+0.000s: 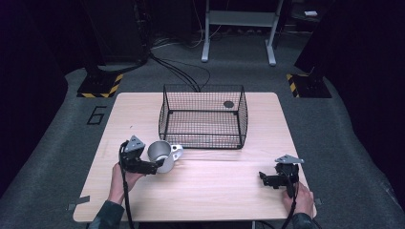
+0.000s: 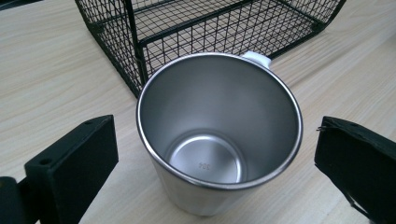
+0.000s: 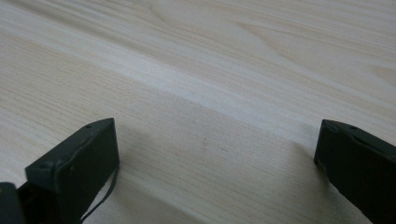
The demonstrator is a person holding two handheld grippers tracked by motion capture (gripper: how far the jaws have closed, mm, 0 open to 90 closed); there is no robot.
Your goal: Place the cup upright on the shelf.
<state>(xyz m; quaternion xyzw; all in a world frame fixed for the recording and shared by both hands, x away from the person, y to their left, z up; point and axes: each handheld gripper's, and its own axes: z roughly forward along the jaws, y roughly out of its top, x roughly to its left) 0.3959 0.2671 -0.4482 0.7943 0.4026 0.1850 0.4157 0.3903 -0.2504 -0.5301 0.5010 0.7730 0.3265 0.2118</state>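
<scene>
a pale wooden table with rounded corners (image 1: 215,191) stands on grey carpeted floor (image 1: 47,157); a black wire mesh basket, rectangular and open at the top (image 1: 203,117), sits on the far middle of the table; a small dark round disc (image 1: 229,104) shows at the basket's far right, though whether it lies inside or behind cannot be told; a number six is marked in black on the floor (image 1: 97,115) left of the table; yellow-and-black striped base plates (image 1: 99,86) lie at both far sides; a grey metal stand with two legs (image 1: 239,28) rises behind; black cables (image 1: 179,71) run across the carpet toward the basket.
</scene>
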